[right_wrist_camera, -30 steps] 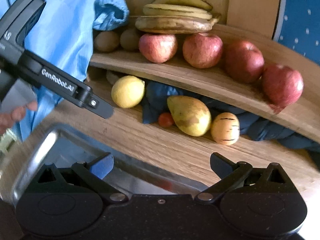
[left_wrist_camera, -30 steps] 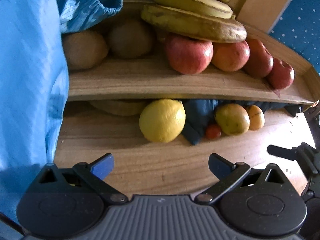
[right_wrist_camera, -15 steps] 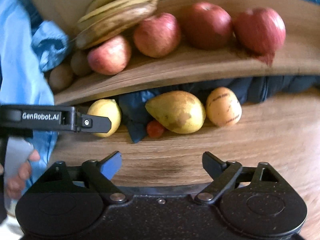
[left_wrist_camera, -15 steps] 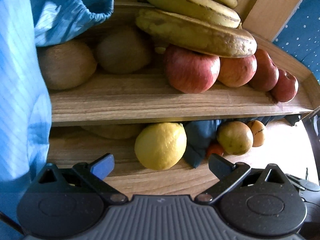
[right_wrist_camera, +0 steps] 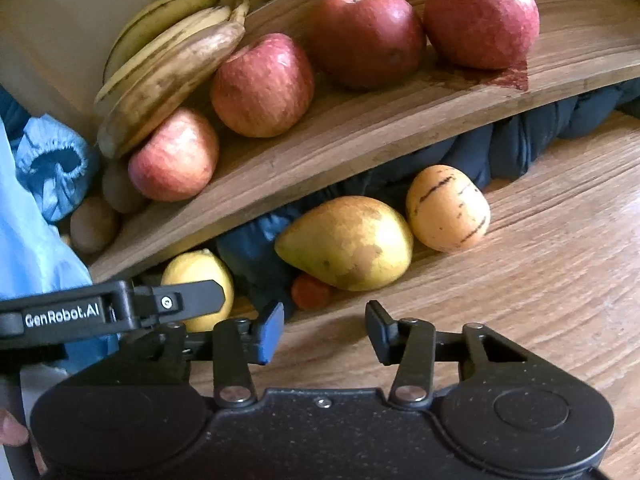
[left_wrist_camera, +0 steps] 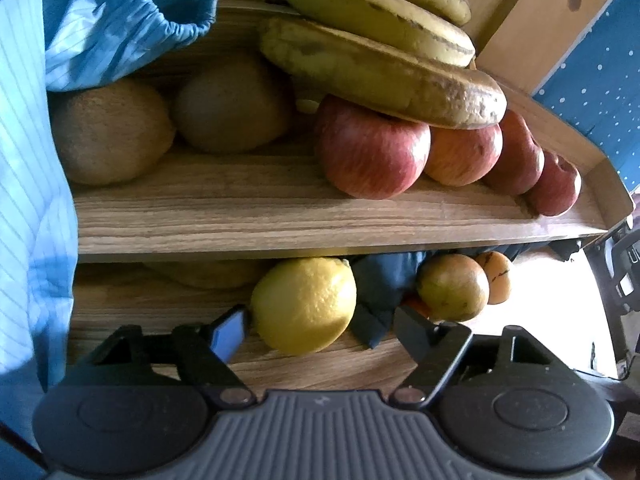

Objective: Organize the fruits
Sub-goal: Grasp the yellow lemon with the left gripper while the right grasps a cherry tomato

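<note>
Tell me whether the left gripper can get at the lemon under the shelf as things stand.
Probably yes. The lemon lies at the front edge of the wooden shelf, right ahead of the left gripper, whose jaws are closing with nothing blocking them. The dark cloth beside it might get pinched.
</note>
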The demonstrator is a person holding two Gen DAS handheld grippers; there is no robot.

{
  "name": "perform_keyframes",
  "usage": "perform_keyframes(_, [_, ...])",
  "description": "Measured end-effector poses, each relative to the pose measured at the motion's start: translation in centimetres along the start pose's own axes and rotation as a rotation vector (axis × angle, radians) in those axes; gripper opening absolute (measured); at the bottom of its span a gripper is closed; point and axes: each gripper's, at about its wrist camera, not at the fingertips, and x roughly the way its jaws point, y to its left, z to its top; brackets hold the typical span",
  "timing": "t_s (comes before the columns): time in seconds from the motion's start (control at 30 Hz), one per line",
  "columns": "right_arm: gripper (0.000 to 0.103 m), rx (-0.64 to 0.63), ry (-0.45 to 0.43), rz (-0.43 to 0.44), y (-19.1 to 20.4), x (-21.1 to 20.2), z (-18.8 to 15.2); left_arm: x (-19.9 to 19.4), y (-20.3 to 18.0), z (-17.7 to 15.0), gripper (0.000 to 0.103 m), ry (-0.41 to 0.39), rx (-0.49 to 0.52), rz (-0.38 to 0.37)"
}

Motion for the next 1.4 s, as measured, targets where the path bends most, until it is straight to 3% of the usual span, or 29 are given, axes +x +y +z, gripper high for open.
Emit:
perform_keyframes(0.17, [0.041, 0.007, -0.007, -0.006, 0.4, 0.7, 0.3, -0.1, 0.5, 0.2, 0.078, -0.011, -0.015, 0.005])
perform_keyframes(0.33, [0.039, 0.025, -0.010, -0.002, 0.7, 1.3, 0.6, -0.2, 1.4, 0.3, 0.067, 0.000, -0.034, 0.017])
perform_keyframes(0.6, [0.025, 0.034, -0.010, -0.008, 0.6, 1.6, 0.7, 0.2, 1.5, 0.2, 0.064, 0.004, -0.036, 0.029])
perform_keyframes(1.4, [0.023, 0.017, 0.035, 0.066, -1.5, -2.0, -1.1, -2.3, 0.2, -4.1, 0.063, -0.001, -0.026, 0.026])
